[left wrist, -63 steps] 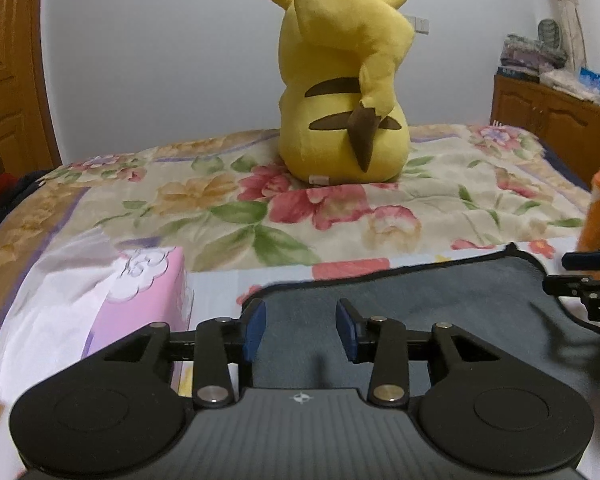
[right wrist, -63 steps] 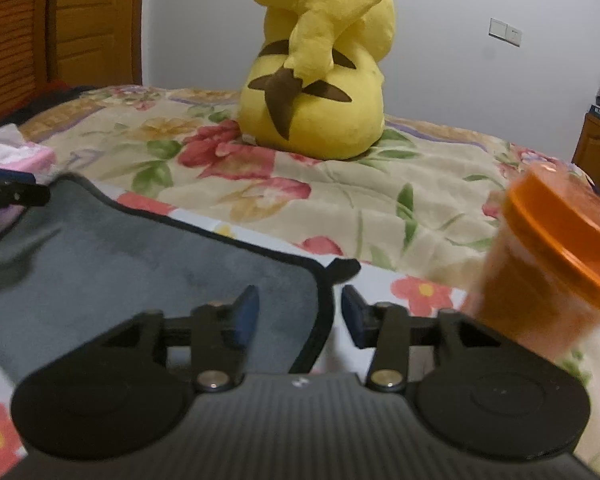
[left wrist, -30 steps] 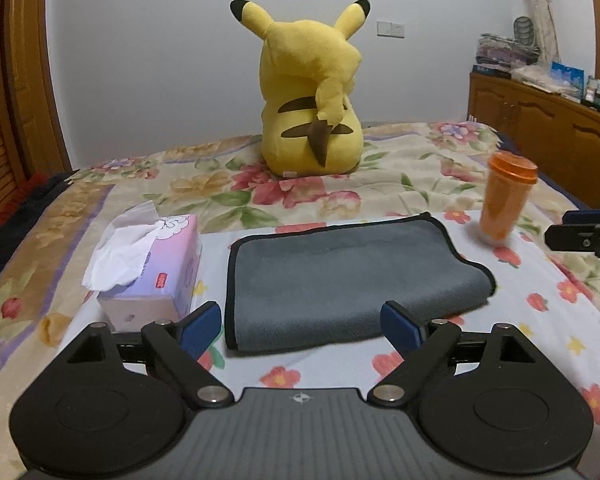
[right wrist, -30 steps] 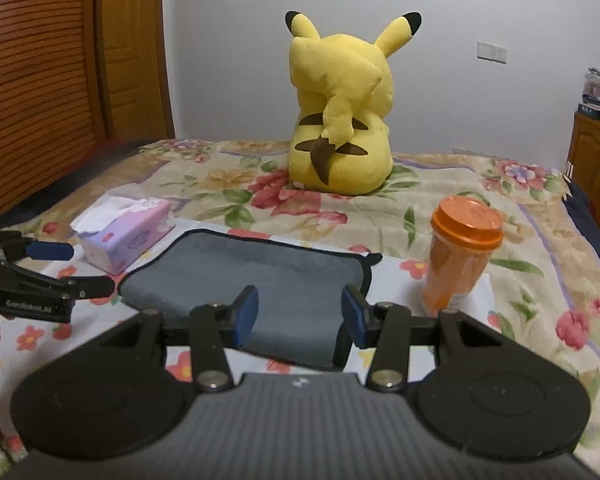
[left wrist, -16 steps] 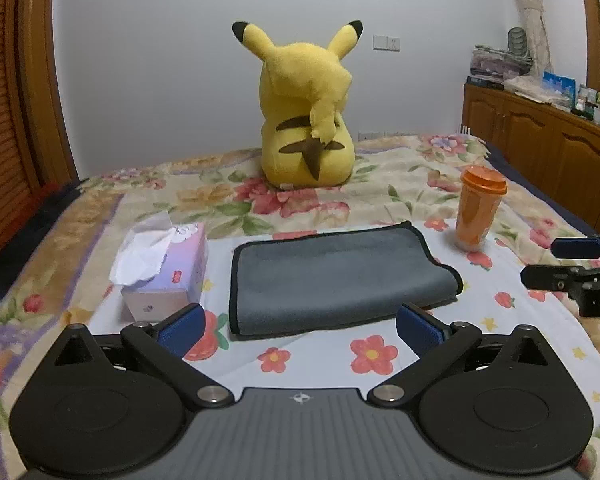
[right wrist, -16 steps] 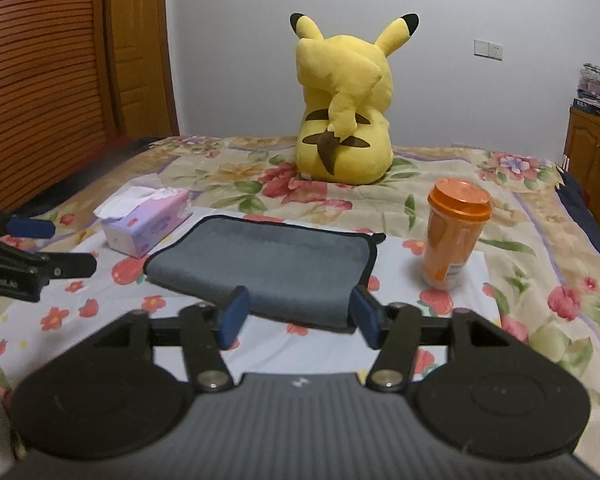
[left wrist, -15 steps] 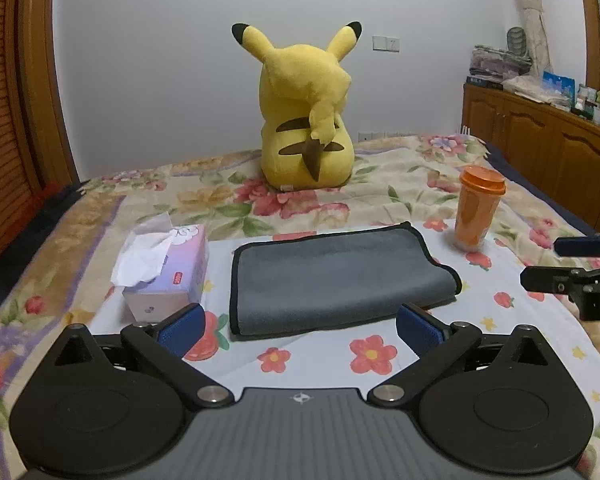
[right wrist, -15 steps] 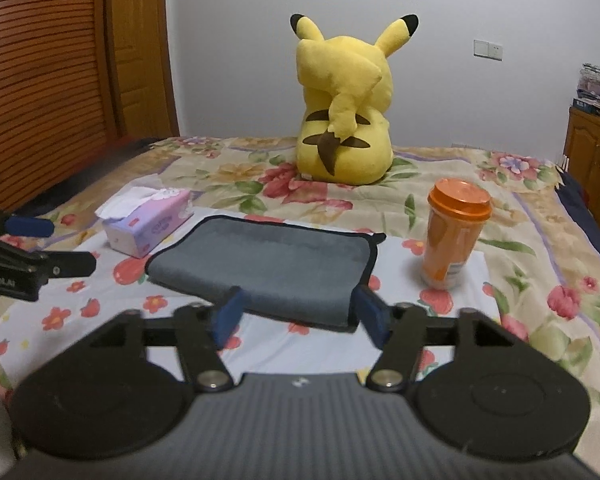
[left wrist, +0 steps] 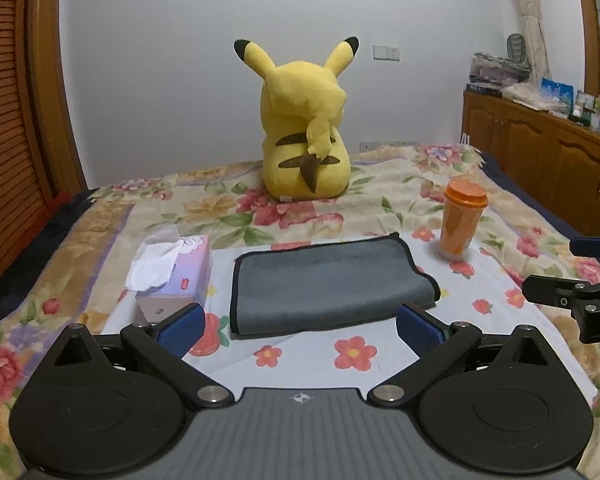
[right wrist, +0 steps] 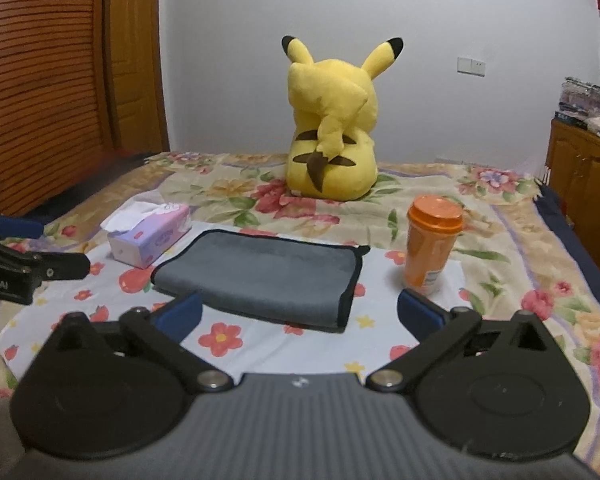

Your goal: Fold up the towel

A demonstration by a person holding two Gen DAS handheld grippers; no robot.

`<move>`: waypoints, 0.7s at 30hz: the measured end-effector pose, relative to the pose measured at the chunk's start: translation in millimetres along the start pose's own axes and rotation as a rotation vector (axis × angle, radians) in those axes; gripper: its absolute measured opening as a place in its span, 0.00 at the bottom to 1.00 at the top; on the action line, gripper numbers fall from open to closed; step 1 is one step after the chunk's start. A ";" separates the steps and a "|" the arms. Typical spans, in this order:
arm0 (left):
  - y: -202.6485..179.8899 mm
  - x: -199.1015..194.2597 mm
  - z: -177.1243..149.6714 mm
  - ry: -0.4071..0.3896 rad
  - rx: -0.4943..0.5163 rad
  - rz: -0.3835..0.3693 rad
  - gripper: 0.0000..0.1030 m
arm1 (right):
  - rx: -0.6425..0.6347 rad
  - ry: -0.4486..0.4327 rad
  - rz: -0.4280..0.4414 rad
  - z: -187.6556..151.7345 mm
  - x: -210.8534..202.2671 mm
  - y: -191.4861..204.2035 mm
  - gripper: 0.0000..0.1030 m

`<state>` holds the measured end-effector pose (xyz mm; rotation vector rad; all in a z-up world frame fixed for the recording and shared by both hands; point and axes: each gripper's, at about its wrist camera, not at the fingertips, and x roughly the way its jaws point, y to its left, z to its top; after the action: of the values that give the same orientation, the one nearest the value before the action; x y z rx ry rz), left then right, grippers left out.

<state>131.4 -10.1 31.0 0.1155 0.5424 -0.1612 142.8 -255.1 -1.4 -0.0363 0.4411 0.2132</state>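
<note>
A grey towel with black edging (left wrist: pixel 324 280) lies folded flat on the floral bedspread; it also shows in the right wrist view (right wrist: pixel 264 276). My left gripper (left wrist: pixel 300 330) is open and empty, held back from the towel's near edge. My right gripper (right wrist: pixel 300 314) is open and empty, also short of the towel. The right gripper's fingers (left wrist: pixel 556 296) show at the right edge of the left wrist view. The left gripper's fingers (right wrist: pixel 56 266) show at the left edge of the right wrist view.
A tissue box (left wrist: pixel 172 276) stands left of the towel. An orange lidded cup (left wrist: pixel 460 220) stands to its right. A yellow plush toy (left wrist: pixel 304 132) sits behind. A wooden cabinet (left wrist: pixel 548 168) is at right, a wooden door (right wrist: pixel 60 80) at left.
Both grippers have pulled back from the towel, which lies let go and folded. The left jaws opened first; the right jaws have now opened wide.
</note>
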 end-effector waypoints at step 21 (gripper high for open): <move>-19.7 -70.7 -5.8 -0.046 -0.023 0.030 1.00 | 0.026 -0.067 -0.024 -0.1 -59.7 7.1 1.00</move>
<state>65.2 -19.9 61.6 0.0975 0.4959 -0.1281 88.7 -259.9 24.1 -0.0093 0.3764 0.1850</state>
